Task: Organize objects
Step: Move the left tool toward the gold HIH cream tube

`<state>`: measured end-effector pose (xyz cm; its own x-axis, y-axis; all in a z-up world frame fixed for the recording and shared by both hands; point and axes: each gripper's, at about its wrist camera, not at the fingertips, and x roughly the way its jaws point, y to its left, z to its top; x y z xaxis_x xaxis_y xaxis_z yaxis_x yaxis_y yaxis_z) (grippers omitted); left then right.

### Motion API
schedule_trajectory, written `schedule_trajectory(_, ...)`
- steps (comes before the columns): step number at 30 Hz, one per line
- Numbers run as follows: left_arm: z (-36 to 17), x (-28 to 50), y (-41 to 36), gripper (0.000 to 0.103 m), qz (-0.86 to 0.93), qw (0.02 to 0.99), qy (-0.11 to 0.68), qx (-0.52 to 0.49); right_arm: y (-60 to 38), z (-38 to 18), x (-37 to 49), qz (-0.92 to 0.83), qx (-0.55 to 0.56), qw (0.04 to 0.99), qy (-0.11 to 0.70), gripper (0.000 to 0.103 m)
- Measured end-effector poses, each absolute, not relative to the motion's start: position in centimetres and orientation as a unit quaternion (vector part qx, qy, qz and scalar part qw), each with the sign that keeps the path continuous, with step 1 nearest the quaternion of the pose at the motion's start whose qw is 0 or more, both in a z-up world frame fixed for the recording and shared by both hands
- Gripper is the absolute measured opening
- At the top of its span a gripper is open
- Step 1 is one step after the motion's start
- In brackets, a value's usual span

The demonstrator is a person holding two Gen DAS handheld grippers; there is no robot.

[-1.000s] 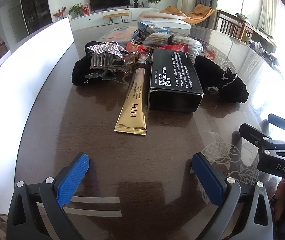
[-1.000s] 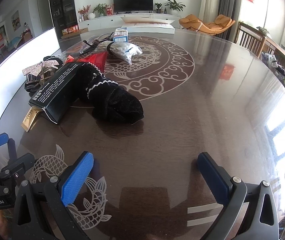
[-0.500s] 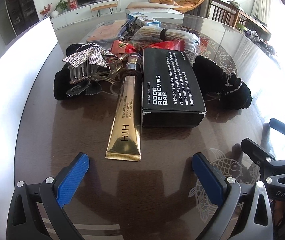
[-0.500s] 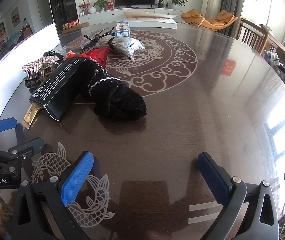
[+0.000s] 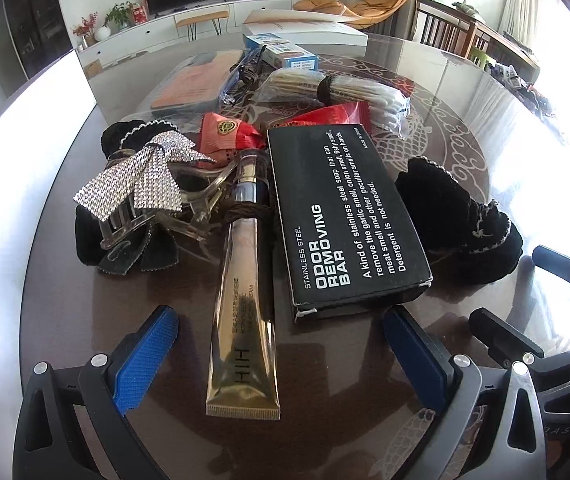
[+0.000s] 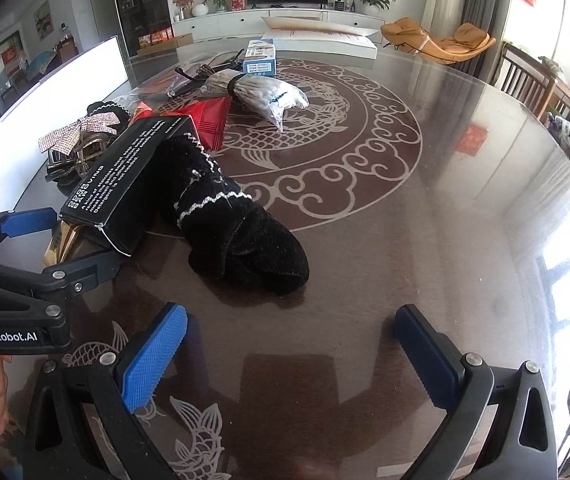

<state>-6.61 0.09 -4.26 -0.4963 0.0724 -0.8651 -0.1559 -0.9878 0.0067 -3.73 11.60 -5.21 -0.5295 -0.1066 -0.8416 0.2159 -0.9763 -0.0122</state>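
Clutter for sorting sits bunched on the left half of the dark table (image 6: 425,240), and since a second ago my left gripper (image 5: 279,354) has closed in on it: the gold tube (image 5: 245,312), well ahead of the jaws back then, now lies with its crimped end between the two blue pads, neither pad touching it. I read that as lining up the first pick, with nothing yet sorted. Going left to right in the left wrist view, I see a rhinestone bow hair clip (image 5: 145,184) on black fabric, then the tube, then the black box (image 5: 345,220) printed "ODOR REMOVING BAR" just beside the tube, then a black knit piece (image 5: 461,220) against the box's far side. Behind them lie red packets (image 5: 229,136), a bagged bundle of cotton swabs (image 5: 337,92) and a small blue-and-white carton (image 5: 285,54). The left jaws stand spread wide, low and level over the table, pointing along the tube. My right gripper (image 6: 289,356) hovers over bare tabletop near the knit piece, jaws likewise wide and holding nothing, with the left tool just off its left side.
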Motion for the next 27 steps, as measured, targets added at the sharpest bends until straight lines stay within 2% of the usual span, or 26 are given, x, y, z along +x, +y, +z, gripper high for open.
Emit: schedule_trajectory(27, -4.2, -6.7, 0.3, 0.103, 0.881, 0.074, 0.045, -0.466, 12.5, -5.4, -5.8, -0.884, 0.457, 0.084, 0.052, 0.103)
